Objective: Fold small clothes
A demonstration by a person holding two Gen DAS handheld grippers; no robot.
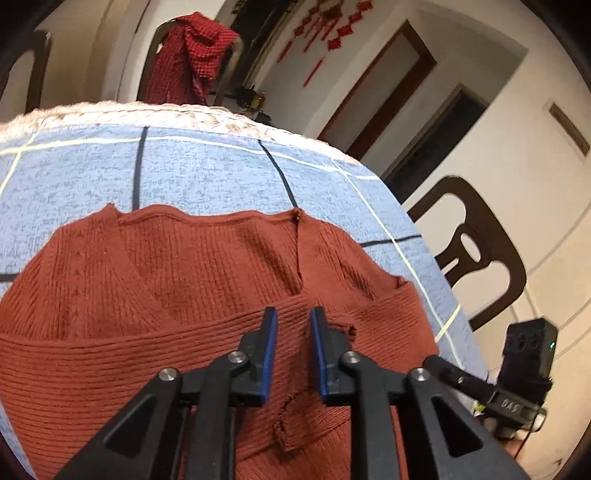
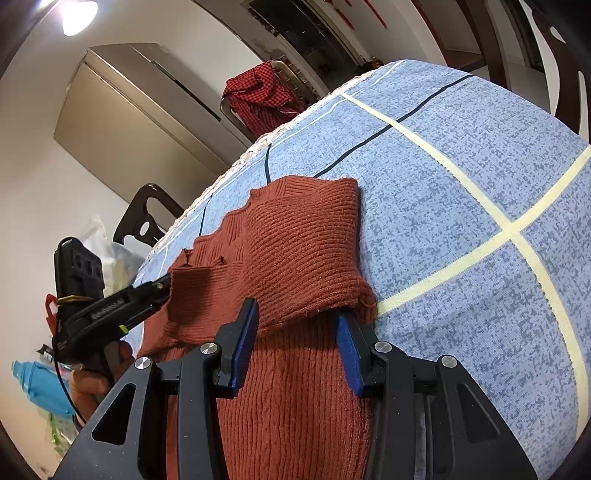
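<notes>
Lettering showed in one place only: a short pale mark on the black body of the right gripper (image 2: 295, 332), seen at 4 o'clock in the left wrist view, upside down and too blurred to read with certainty. Red paper ornaments (image 1: 332, 26) on the wall carried no legible characters.

The rust knit sweater (image 1: 207, 280) lay on the worktop's blue checked cloth (image 1: 207, 170), partly folded, its neckline towards 12 o'clock in the left view. The left gripper (image 1: 291, 321) hovered over the ribbed band with its fingers a narrow gap apart, knit showing between the pads but not pinched. The right gripper's fingers stood partly apart astride the folded edge, which draped over the 3 o'clock fingertip; I could not tell whether they gripped it.

Bare cloth stretched from 12 to 4 o'clock in the right view. The worktop's fringed edge ran close behind the sweater, with a dark chair (image 1: 476, 251) just beyond.
</notes>
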